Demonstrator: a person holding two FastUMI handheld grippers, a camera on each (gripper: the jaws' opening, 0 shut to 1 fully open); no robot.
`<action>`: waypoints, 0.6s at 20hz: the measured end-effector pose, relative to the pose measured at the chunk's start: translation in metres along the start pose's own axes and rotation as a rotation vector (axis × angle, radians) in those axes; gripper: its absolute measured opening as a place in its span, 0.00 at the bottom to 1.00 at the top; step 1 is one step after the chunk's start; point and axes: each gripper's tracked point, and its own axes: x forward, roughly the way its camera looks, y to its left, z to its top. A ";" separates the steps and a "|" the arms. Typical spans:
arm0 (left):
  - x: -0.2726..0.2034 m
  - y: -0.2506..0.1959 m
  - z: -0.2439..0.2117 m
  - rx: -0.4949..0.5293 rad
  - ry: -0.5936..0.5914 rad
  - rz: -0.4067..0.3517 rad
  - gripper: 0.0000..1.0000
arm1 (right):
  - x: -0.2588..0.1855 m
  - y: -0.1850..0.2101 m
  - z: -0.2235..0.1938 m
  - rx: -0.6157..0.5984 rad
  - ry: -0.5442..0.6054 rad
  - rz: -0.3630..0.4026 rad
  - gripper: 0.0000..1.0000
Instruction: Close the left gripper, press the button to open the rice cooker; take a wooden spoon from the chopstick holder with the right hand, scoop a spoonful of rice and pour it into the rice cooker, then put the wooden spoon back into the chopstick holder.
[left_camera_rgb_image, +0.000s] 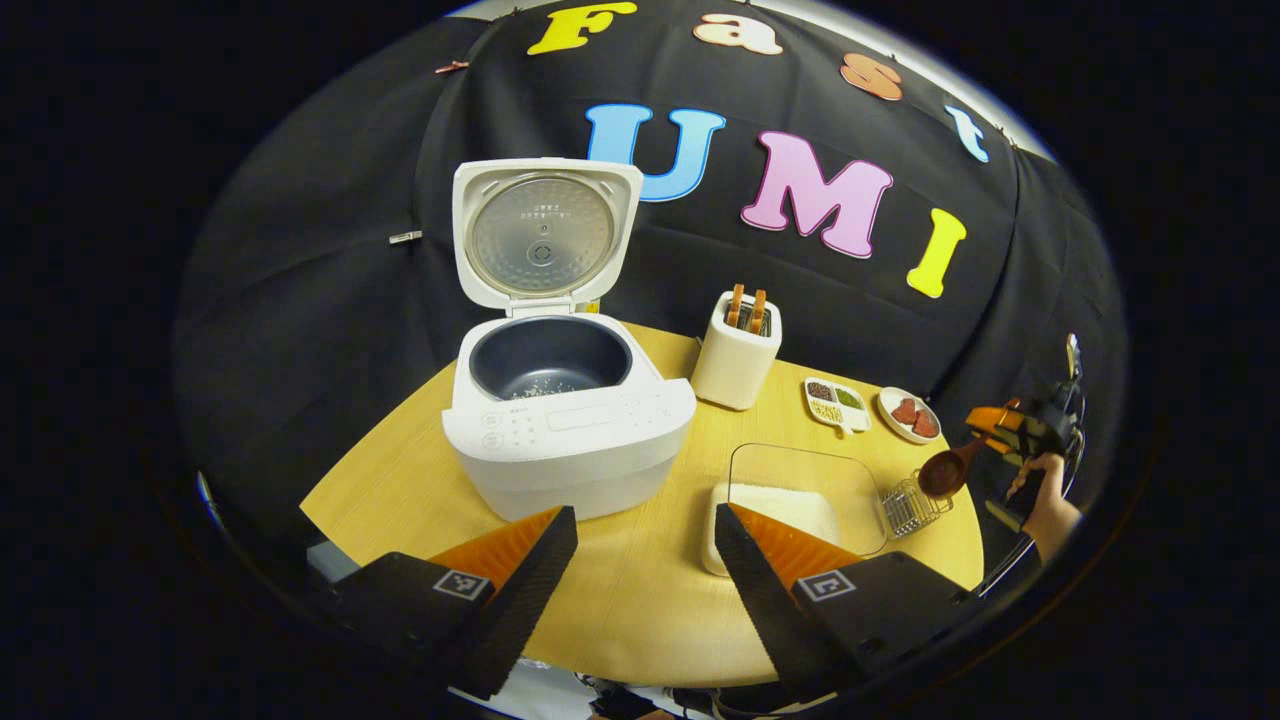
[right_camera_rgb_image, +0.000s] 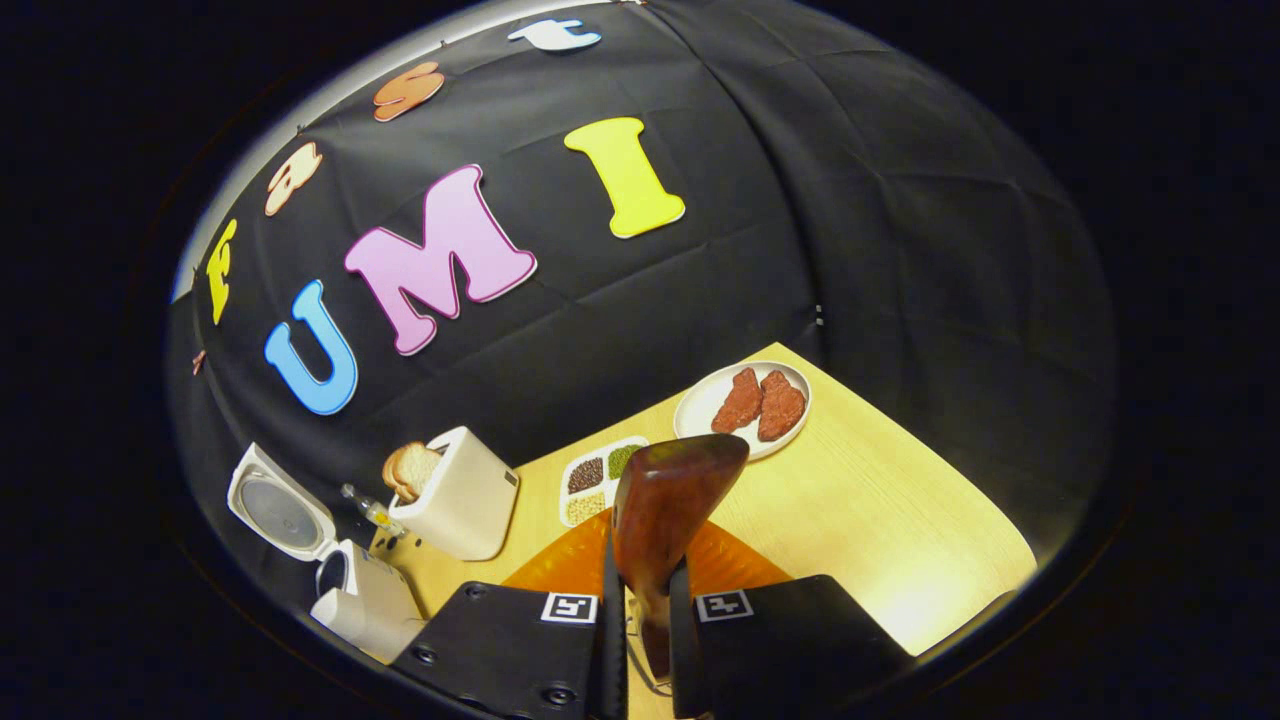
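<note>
Toaster (left_camera_rgb_image: 736, 350) beside open rice cooker (left_camera_rgb_image: 565, 420), right tongs (right_camera_rgb_image: 640, 620) gripping wooden spoon (right_camera_rgb_image: 665, 510)

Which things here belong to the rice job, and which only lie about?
Job: rice cooker, lid open; wooden spoon in right gripper; rice container; chopstick holder.
Lying about: toaster, divided dish, plate.

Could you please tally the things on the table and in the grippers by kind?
Rice cooker: 1
Toaster: 1
Rice container: 1
Wire chopstick holder: 1
Divided dish: 1
Meat plate: 1
Wooden spoon: 1
Total: 7
</note>
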 end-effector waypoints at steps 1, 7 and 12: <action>0.001 -0.005 0.004 0.008 -0.009 0.006 0.96 | 0.005 -0.002 -0.008 -0.011 0.017 0.002 0.21; -0.001 -0.022 0.019 0.031 -0.039 0.027 0.96 | 0.026 -0.009 -0.049 -0.048 0.092 -0.002 0.21; -0.004 -0.023 0.026 0.031 -0.056 0.050 0.96 | 0.020 -0.002 -0.053 0.031 0.103 0.047 0.35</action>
